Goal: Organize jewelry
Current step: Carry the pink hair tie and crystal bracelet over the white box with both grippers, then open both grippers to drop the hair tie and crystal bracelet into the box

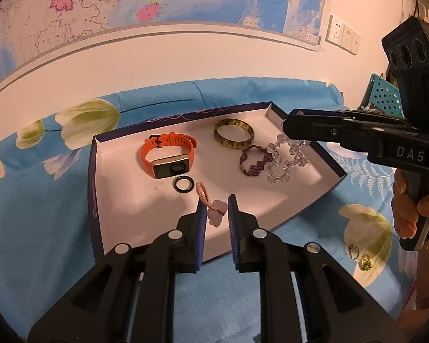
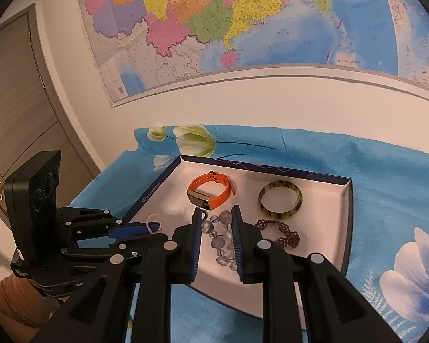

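Observation:
A shallow white tray (image 1: 123, 205) with dark blue walls lies on the blue flowered cloth. In it lie an orange watch (image 1: 168, 154), a mottled bangle (image 1: 234, 133), a black ring (image 1: 183, 185), a purple woven bracelet (image 1: 253, 160) and a clear bead bracelet (image 1: 286, 158). My left gripper (image 1: 216, 211) is open around a pink cord with a pale charm (image 1: 214, 214), just above the tray floor. My right gripper (image 2: 216, 230) is open over the clear bead bracelet (image 2: 223, 237). The watch (image 2: 211, 193), bangle (image 2: 280, 198) and purple bracelet (image 2: 283, 233) lie beyond it.
Two small rings, a silver one (image 1: 352, 251) and a green-stoned one (image 1: 366, 264), lie on the cloth right of the tray. A teal perforated box (image 1: 384, 94) stands at the far right. A wall map hangs behind. A door (image 2: 17, 108) is at the left.

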Tool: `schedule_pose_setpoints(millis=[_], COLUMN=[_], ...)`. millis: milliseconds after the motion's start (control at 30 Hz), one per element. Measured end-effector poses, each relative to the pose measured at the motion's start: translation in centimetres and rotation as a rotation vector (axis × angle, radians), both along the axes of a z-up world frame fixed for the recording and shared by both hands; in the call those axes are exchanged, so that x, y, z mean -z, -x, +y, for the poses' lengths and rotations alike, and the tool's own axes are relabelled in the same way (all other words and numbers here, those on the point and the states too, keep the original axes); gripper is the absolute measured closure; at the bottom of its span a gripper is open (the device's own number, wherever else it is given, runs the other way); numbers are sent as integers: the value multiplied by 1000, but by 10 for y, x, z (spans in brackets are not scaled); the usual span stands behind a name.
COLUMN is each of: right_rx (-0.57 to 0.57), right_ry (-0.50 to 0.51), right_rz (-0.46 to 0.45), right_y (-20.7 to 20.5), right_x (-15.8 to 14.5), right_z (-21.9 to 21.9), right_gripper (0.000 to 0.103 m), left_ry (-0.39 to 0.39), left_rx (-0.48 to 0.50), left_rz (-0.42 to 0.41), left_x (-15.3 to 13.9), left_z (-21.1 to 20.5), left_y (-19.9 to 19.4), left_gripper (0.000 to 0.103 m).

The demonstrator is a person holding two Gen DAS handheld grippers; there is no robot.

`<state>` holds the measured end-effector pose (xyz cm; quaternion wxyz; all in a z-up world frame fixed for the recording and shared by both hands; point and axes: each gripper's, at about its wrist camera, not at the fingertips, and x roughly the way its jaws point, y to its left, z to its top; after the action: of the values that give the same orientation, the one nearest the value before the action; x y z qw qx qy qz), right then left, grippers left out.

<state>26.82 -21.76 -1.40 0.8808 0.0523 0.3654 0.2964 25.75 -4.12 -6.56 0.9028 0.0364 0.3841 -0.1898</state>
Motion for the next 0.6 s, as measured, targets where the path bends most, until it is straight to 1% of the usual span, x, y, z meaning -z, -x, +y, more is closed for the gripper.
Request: schedule_pose_setpoints(millis=[433, 600], right_rx=[-29, -18], right_ry=[0, 6], right_rz=[33, 49], right_y=[-20, -27], right_x=[14, 22], right_z=[16, 16], right_gripper=[84, 84], left_ry=[-26, -41], left_rx=[-13, -13], left_rz=[30, 49], left_x=[10, 16], left_z=[-2, -5], left_y=[-21, -29], left_gripper=[88, 88])
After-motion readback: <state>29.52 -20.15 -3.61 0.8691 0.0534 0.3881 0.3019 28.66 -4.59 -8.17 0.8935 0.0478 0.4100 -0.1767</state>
